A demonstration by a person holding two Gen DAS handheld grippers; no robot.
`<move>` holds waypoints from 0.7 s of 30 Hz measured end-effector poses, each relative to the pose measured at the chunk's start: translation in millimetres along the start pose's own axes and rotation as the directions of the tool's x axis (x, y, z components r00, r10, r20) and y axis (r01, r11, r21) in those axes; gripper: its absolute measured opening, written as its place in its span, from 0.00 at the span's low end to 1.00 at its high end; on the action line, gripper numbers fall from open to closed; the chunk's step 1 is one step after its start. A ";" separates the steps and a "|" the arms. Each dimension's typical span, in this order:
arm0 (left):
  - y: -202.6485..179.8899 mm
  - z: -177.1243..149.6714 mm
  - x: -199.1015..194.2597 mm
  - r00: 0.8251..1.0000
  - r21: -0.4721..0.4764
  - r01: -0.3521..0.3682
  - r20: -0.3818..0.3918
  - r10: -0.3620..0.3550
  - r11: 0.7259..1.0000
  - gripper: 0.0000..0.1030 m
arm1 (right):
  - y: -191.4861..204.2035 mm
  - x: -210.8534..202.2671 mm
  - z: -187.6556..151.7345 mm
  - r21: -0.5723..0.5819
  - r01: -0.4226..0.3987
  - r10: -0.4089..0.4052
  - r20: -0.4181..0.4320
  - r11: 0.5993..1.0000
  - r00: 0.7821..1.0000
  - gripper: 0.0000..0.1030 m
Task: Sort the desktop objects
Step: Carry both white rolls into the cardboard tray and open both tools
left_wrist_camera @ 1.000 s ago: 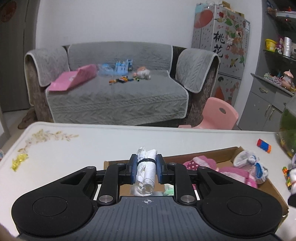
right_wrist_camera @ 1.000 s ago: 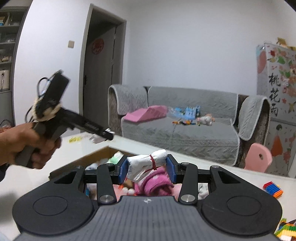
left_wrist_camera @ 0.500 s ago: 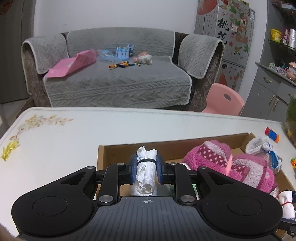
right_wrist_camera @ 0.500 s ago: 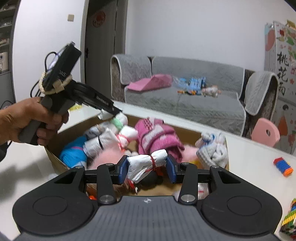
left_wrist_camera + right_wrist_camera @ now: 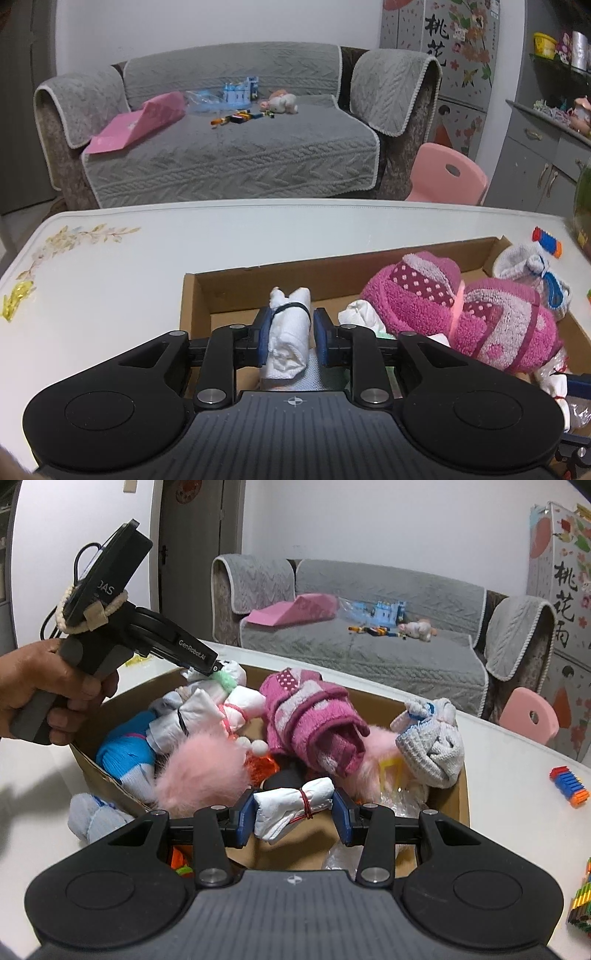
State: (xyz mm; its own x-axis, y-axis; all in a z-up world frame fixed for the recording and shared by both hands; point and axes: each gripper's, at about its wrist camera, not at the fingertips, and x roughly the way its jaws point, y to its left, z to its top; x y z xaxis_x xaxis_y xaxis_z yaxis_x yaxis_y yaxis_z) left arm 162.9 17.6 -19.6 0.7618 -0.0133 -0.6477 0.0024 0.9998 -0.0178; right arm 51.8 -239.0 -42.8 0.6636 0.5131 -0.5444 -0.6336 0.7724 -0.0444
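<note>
Opening left jaws flank a white roll (image 5: pixel 290 332); only the right view shows right jaws clamping another (image 5: pixel 295 806).

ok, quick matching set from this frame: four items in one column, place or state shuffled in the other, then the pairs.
Items
1. white bundle with black band
2. white bundle with red band
3. magenta sock roll
4. orange-blue brick stack

Places
A. on the table, outside the cardboard box
B. between the right gripper pads
C. lying in the box
D. between the left gripper pads, jaws opening

Pairs: 1-D, 2-B, 3-C, 4-A
</note>
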 end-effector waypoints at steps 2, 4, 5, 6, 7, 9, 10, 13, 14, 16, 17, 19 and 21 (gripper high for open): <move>-2.3 -0.1 -1.1 1.000 0.006 -0.004 0.006 0.004 1.000 0.47 | 0.9 0.6 -0.6 -0.003 0.001 -0.001 -0.007 1.000 1.000 0.39; -2.2 0.0 -3.3 1.000 0.003 -0.010 0.019 0.010 1.000 0.64 | 1.8 1.5 -0.9 -0.008 0.007 -0.008 -0.011 1.000 1.000 0.40; -1.5 0.5 -4.2 1.000 -0.001 -0.014 0.025 0.014 1.000 0.75 | 2.1 2.0 -1.1 -0.009 0.007 -0.007 -0.016 1.000 1.000 0.40; -1.4 0.5 -5.4 0.999 -0.003 -0.017 0.031 0.017 1.000 0.79 | 2.0 2.7 -0.7 -0.009 0.010 -0.010 -0.015 1.000 1.000 0.41; -1.3 0.6 -6.6 0.999 -0.002 -0.020 0.036 0.020 1.000 0.80 | 2.1 2.6 -0.8 -0.008 0.013 -0.013 -0.015 1.000 1.000 0.41; -1.6 0.7 -9.2 0.999 0.003 -0.023 0.038 0.023 1.000 0.82 | 2.3 3.2 -0.3 -0.009 0.017 -0.017 -0.014 1.000 1.000 0.42; -2.5 1.0 -10.8 0.999 0.003 -0.023 0.040 0.023 1.000 0.82 | 2.5 2.9 0.0 -0.011 0.019 -0.019 -0.012 1.000 1.000 0.44; -4.9 1.7 -17.8 0.998 0.018 -0.027 0.054 0.026 0.999 0.82 | 1.6 2.3 0.8 -0.010 0.025 -0.025 -0.002 1.000 1.000 0.52; -6.5 2.3 -20.9 0.998 0.023 -0.027 0.061 0.026 0.999 0.82 | 1.8 1.6 1.3 -0.012 0.028 -0.028 0.003 1.000 1.000 0.53; -9.7 3.0 -28.4 0.997 0.031 -0.026 0.076 0.023 0.999 0.83 | 1.2 -0.2 2.6 -0.009 0.031 -0.031 0.016 0.999 0.999 0.54; -11.9 3.8 -31.8 0.996 0.036 -0.027 0.084 0.024 0.999 0.83 | 0.8 -2.0 3.6 -0.007 0.033 -0.033 0.026 0.999 0.999 0.56; -15.8 3.4 -42.0 0.994 0.051 -0.034 0.107 0.028 0.998 0.85 | 0.2 -6.3 5.6 -0.001 0.036 -0.036 0.043 0.999 0.998 0.61; -20.2 0.7 -53.5 0.991 0.065 -0.040 0.127 0.032 0.997 0.85 | 0.9 -13.0 7.2 -0.002 0.040 -0.040 0.063 0.999 0.997 0.63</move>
State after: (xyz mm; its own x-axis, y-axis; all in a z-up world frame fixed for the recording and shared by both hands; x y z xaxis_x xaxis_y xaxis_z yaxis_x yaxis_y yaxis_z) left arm 122.6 -1.9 16.0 0.8378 0.0198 -0.5456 0.0141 0.9982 0.0580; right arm 45.5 -242.3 -29.7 0.7124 0.5042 -0.4881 -0.6071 0.7917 -0.0682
